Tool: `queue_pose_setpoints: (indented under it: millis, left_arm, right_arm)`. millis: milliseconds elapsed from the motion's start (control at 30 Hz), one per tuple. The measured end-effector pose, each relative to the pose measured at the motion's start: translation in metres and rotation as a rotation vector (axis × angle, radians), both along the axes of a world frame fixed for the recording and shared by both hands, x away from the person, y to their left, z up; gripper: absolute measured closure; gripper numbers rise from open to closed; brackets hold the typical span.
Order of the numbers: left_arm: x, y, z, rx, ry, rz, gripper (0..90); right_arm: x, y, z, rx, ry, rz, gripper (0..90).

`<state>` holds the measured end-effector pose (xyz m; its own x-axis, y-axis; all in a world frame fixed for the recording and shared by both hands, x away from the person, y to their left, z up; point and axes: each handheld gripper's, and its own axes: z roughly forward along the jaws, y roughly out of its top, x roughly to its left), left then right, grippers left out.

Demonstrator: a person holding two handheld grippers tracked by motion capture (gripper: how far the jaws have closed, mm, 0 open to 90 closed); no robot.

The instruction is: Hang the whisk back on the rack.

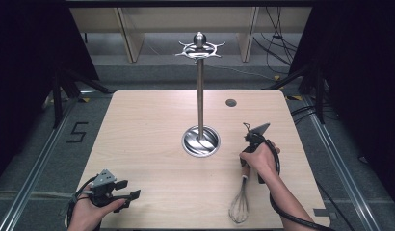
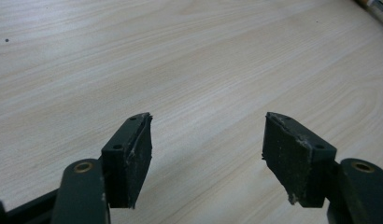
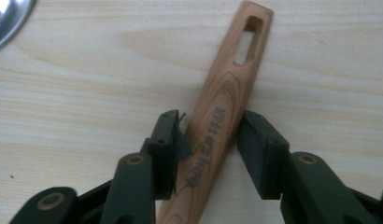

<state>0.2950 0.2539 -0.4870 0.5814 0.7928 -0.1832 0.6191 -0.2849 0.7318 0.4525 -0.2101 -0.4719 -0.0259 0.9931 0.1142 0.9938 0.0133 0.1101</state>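
Faintly, dark print along whisk handle (image 3: 217,126)

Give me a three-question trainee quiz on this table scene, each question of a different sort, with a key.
1. True or false: the left tongs hold the whisk.
2. What lies between the jaws of the right tongs? A) a spoon B) the whisk's wooden handle C) a cable
3. Fill in: the tall metal stand rises from a round ____ base at the middle of the table.

Key: 1. False: the left tongs are open over bare wood. 2. B: the jaws sit on either side of the handle. 3. Metal (shiny, dish-shaped).
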Motion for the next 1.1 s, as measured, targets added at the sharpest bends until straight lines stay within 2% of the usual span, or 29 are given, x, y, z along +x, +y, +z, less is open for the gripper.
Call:
queue_pose_setpoints:
  millis: [33, 100, 167, 233, 300, 333, 367, 433, 500, 533, 633, 733, 800, 833, 867, 900, 933, 967, 1033, 1067, 1100]
  left_arm:
    - [0.000, -0.003, -0.001, -0.041, -0.006, 0.030, 32.2]
    - [0.000, -0.003, -0.001, -0.041, -0.003, 0.028, 32.2]
    - [0.000, -0.003, -0.001, -0.031, -0.002, 0.023, 32.2]
    - [0.000, -0.003, -0.001, -0.031, -0.002, 0.024, 32.2]
    - [0.000, 0.001, 0.000, 0.012, 0.007, -0.009, 32.2]
    - [0.000, 0.001, 0.000, 0.012, 0.004, -0.010, 32.2]
    - [0.000, 0.001, 0.000, 0.011, 0.003, -0.010, 32.2]
    - [0.000, -0.001, -0.001, -0.015, 0.004, 0.013, 32.2]
    - [0.000, -0.001, -0.001, -0.015, 0.005, 0.013, 32.2]
    - [-0.001, -0.002, -0.001, -0.029, 0.000, 0.021, 32.2]
    - [-0.001, -0.003, -0.002, -0.039, -0.007, 0.028, 32.2]
    - [-0.001, -0.002, -0.002, -0.041, -0.006, 0.028, 32.3]
    - [-0.001, -0.002, -0.002, -0.039, -0.004, 0.028, 32.3]
    - [-0.001, -0.002, -0.002, -0.039, -0.005, 0.028, 32.3]
    - [-0.001, -0.002, -0.002, -0.039, -0.005, 0.028, 32.3]
    - [-0.001, -0.002, -0.002, -0.039, -0.006, 0.028, 32.3]
    - [-0.001, -0.002, -0.002, -0.038, -0.006, 0.028, 32.3]
    - [-0.001, -0.002, -0.002, -0.038, -0.005, 0.028, 32.3]
    - [-0.001, -0.002, -0.002, -0.038, -0.005, 0.030, 32.3]
    - [0.000, 0.000, -0.001, -0.006, -0.004, 0.011, 32.3]
    - [0.000, 0.002, -0.001, 0.009, -0.006, 0.008, 32.3]
  right_arm:
    - [0.000, 0.000, 0.000, -0.007, 0.007, 0.001, 61.5]
    - [0.001, 0.001, 0.001, -0.002, 0.010, -0.025, 63.9]
    - [0.000, -0.003, 0.001, -0.016, 0.011, 0.012, 65.9]
    - [0.000, -0.003, 0.001, -0.025, 0.009, 0.017, 67.7]
    - [0.000, -0.004, 0.001, -0.029, 0.001, 0.033, 68.1]
    - [0.000, -0.004, 0.001, -0.028, 0.001, 0.035, 68.1]
    - [0.001, -0.002, 0.001, -0.018, 0.002, 0.010, 68.2]
    - [0.001, -0.002, 0.001, -0.021, 0.003, 0.012, 68.1]
    - [0.001, -0.001, 0.002, -0.018, 0.000, 0.023, 68.1]
    - [0.001, -0.002, 0.001, -0.021, -0.006, 0.040, 68.1]
    - [0.002, 0.000, 0.002, -0.019, 0.000, 0.038, 68.1]
    - [0.001, -0.001, 0.003, -0.013, -0.012, 0.076, 68.1]
    - [0.000, -0.001, 0.005, -0.008, -0.026, 0.086, 68.2]
    - [-0.001, -0.001, 0.007, 0.000, -0.048, 0.091, 68.2]
    - [-0.001, -0.003, 0.009, -0.002, -0.057, 0.121, 68.2]
    - [-0.002, -0.003, 0.011, 0.007, -0.069, 0.110, 68.2]
    - [-0.003, -0.003, 0.012, 0.008, -0.091, 0.128, 68.2]
    - [-0.003, -0.004, 0.015, 0.002, -0.091, 0.140, 68.2]
    - [-0.005, -0.005, 0.020, 0.032, -0.117, 0.155, 68.2]
    - [-0.006, -0.005, 0.022, 0.031, -0.130, 0.158, 68.2]
    - [-0.006, -0.008, 0.023, 0.025, -0.170, 0.198, 68.3]
